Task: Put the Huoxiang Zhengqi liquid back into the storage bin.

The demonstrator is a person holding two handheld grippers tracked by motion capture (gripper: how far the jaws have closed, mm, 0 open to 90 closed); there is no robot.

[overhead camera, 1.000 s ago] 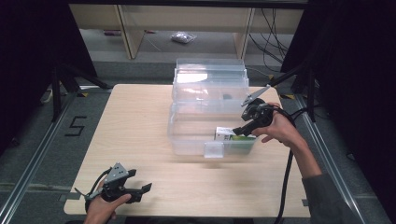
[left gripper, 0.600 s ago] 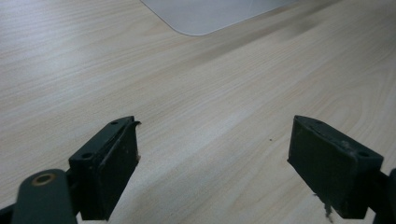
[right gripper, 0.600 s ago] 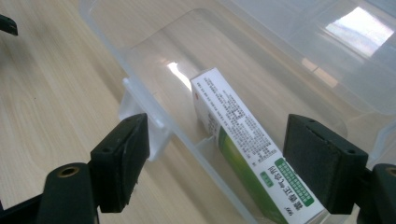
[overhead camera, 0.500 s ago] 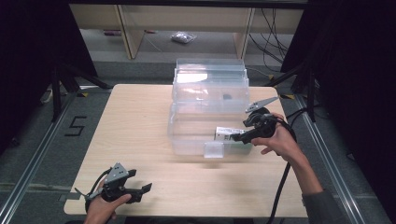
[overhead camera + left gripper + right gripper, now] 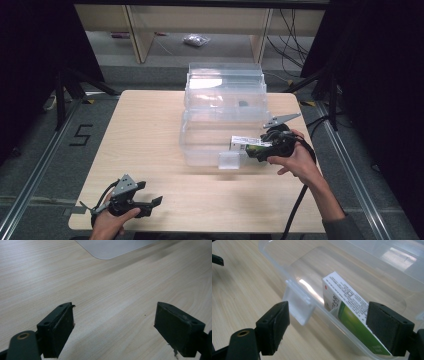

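Right gripper (image 5: 257, 150), jaws spread and just opened wider, hovers over a white-and-green carton (image 5: 352, 315) leaning inside the clear plastic bin's (image 5: 200, 145) near wall; likely light, stiff, smooth, best pinched across its narrow faces.

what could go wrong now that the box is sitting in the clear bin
The green and white box leans against the clear bin's near wall rather than lying flat, so it may tip or slide. The right gripper, whose jaws have just been opening, has its right-hand jaw close to the box and could drag it out on withdrawal. It could also catch the bin's front latch tab.
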